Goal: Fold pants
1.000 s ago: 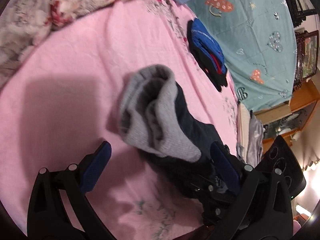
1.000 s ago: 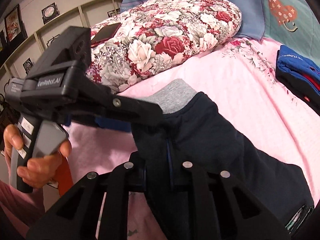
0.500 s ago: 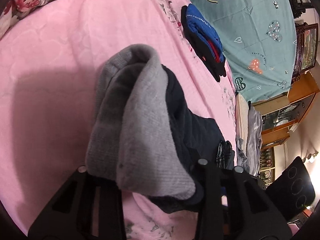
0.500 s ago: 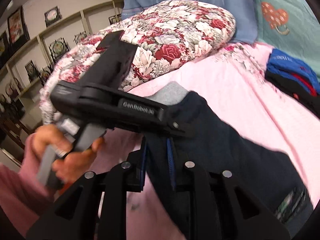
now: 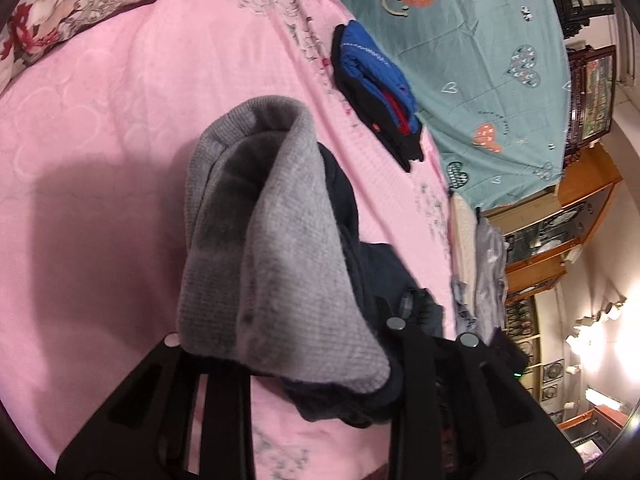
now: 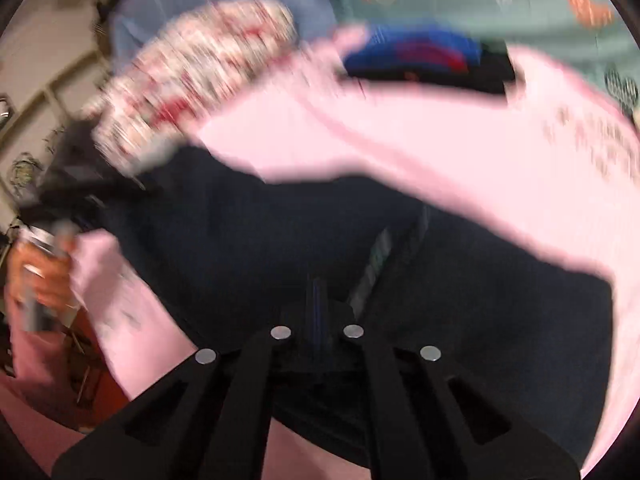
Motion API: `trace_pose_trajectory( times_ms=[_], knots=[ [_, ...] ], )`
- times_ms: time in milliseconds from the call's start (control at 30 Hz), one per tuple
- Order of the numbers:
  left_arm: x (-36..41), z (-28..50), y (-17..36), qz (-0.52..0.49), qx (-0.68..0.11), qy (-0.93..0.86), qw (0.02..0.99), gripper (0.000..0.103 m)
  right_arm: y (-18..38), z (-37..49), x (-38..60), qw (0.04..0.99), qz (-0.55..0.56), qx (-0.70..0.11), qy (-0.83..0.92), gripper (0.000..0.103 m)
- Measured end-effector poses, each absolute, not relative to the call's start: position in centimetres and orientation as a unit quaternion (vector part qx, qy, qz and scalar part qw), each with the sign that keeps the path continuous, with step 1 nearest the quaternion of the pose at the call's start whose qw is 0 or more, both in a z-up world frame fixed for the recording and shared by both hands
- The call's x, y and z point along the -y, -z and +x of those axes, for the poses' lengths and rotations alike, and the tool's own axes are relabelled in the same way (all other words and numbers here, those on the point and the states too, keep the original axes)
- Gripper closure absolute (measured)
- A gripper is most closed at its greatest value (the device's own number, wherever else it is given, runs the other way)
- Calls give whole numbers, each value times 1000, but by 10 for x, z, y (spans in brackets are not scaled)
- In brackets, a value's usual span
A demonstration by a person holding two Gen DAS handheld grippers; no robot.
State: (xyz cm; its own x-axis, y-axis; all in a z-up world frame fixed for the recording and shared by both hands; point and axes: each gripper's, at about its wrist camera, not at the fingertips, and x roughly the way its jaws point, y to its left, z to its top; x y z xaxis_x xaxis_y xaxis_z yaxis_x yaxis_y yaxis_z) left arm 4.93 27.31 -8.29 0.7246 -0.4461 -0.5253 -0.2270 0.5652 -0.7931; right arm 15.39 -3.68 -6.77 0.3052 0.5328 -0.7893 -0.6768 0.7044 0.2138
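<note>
The dark navy pants [image 6: 280,232] with a grey ribbed waistband [image 5: 276,240] hang over the pink bed sheet [image 5: 120,120]. My left gripper [image 5: 288,344] is shut on the grey waistband, which drapes over its fingers and hides the tips. My right gripper [image 6: 318,320] is shut on a bunch of the navy fabric. The right wrist view is blurred by motion. The left gripper and the hand holding it [image 6: 40,264] show at that view's left edge.
A folded blue, red and black garment pile [image 5: 376,84] lies further back on the bed, beside a teal heart-print sheet [image 5: 480,60]. A floral quilt [image 5: 80,4] lies at the far left. Folded pale clothes [image 5: 476,256] and a wooden cabinet [image 5: 560,232] are at the right.
My left gripper closed on the grey waistband and lifted it. My right gripper, still gripping the navy fabric, is swinging fast so its view has turned toward the folded pile.
</note>
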Motion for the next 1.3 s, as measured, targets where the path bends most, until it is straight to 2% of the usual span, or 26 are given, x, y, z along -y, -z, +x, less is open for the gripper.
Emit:
trace_pose_trajectory(
  times_ms=[200, 400, 700, 967, 1000, 1033, 1067, 1133, 1200, 1300],
  knots=[
    [-249, 56, 62, -490, -331, 153, 792, 78, 76, 167, 48, 789, -11, -472, -393, 103],
    [-185, 90, 39, -492, -321, 268, 764, 78, 76, 172, 53, 776, 23, -483, -405, 103],
    [-68, 155, 52, -450, -391, 310, 741, 78, 66, 161, 108, 758, 75, -477, -439, 103],
    [-17, 176, 72, -368, -437, 249, 782, 75, 69, 154, 170, 771, 77, -475, -416, 102],
    [-15, 173, 72, -352, -437, 244, 791, 69, 69, 153, 177, 770, 81, -473, -420, 99],
    [-11, 172, 67, -339, -433, 243, 799, 56, 68, 151, 183, 769, 85, -471, -425, 87],
    [-7, 170, 63, -327, -429, 246, 805, 49, 67, 150, 186, 769, 87, -468, -427, 73],
    [-2, 165, 51, -306, -412, 263, 817, 20, 62, 147, 196, 777, 81, -455, -427, 66],
    [-8, 153, 33, -287, -384, 267, 836, 13, 59, 143, 201, 785, 69, -445, -425, 62],
    [-29, 140, 22, -279, -352, 250, 858, 9, 56, 140, 207, 797, 57, -432, -418, 56]
  ],
)
